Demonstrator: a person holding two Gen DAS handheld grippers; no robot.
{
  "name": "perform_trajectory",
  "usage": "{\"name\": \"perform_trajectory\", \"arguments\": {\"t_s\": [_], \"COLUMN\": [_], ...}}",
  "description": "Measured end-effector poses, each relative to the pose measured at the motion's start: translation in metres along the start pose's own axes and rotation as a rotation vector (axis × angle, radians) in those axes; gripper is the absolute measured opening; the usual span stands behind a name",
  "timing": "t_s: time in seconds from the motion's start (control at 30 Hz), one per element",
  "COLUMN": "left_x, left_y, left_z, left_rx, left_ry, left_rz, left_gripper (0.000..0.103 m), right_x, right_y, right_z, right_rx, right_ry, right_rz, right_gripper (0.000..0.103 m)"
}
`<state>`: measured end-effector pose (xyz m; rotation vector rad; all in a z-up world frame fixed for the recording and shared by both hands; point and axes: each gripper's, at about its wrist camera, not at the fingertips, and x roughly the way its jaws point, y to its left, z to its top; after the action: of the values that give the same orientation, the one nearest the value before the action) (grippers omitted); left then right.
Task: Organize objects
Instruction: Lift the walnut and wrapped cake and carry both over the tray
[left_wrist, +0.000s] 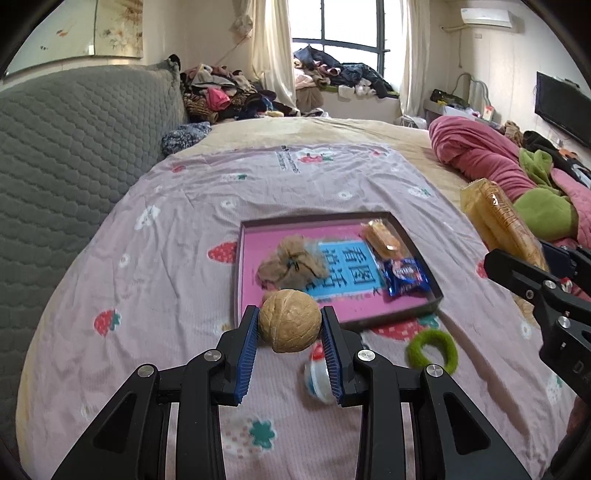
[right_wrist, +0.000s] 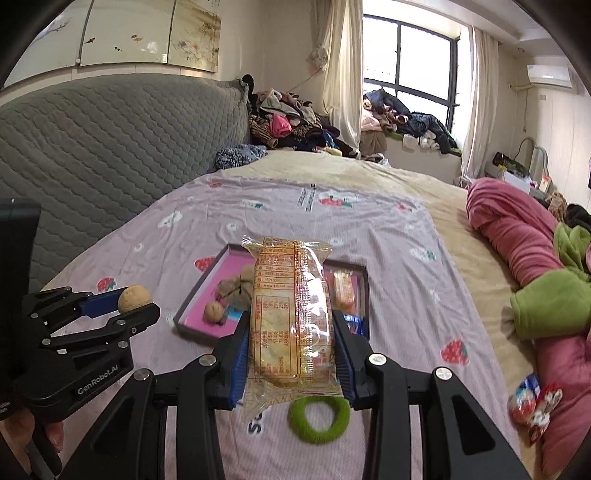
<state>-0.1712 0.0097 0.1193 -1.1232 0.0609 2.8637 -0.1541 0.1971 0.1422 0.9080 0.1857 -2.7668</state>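
A cluttered bedroom; a lilac strawberry-print sheet (left_wrist: 177, 229) covers the bed. On it sits a shallow pink-lined box (left_wrist: 413, 315) printed with large Chinese characters. The left gripper (left_wrist: 290, 326), marked "GenRobot.AI", is clamped on a round tan walnut (left_wrist: 290, 320). The right gripper (right_wrist: 291, 339) pinches a clear yellow-printed snack packet (right_wrist: 291, 317) above a green fuzzy hair ring (right_wrist: 319, 419).

A bedroom lit by daylight from a dark-framed window (right_wrist: 417, 62) hung with cream curtains (right_wrist: 341, 66). A bed (left_wrist: 369, 133) with a grey quilted headboard (left_wrist: 74, 147) fills the room. Clothes are heaped on the window seat (left_wrist: 340, 74). A painted panel (right_wrist: 147, 29) hangs above the headboard, an air conditioner (left_wrist: 484, 16) sits high on the wall, and a television (left_wrist: 561, 103) hangs at the right.
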Motion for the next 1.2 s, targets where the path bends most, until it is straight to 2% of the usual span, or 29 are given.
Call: {"name": "perform_trajectory", "arguments": {"t_s": [0.5, 0.67, 0.93, 1.2], "left_x": [0.039, 0.062, 0.116, 0.169], "left_y": [0.001, 0.001, 0.006, 0.014], "left_z": [0.075, 0.088, 0.084, 0.054], "left_rx": [0.031, 0.029, -0.002, -0.017], "left_ry": [-0.052, -0.051, -0.032, 0.003], "left_rz": [0.023, 0.019, 0.003, -0.002], "left_gripper": [0.034, 0.034, 0.034, 0.034], "right_x": [0.034, 0.055, 0.103, 0.159], "right_y": [-0.009, -0.013, -0.018, -0.013], "right_z": [0.061, 0.072, 0.055, 0.017], "right_rx": [-0.012, 0.005, 0.045, 0.063], "right_ry": [-0.076, -0.095, -0.077, -0.008], "right_rz": [-0.015, -0.008, -0.001, 0.026], "right_gripper": [0.040, 0.040, 0.040, 0.040]}}
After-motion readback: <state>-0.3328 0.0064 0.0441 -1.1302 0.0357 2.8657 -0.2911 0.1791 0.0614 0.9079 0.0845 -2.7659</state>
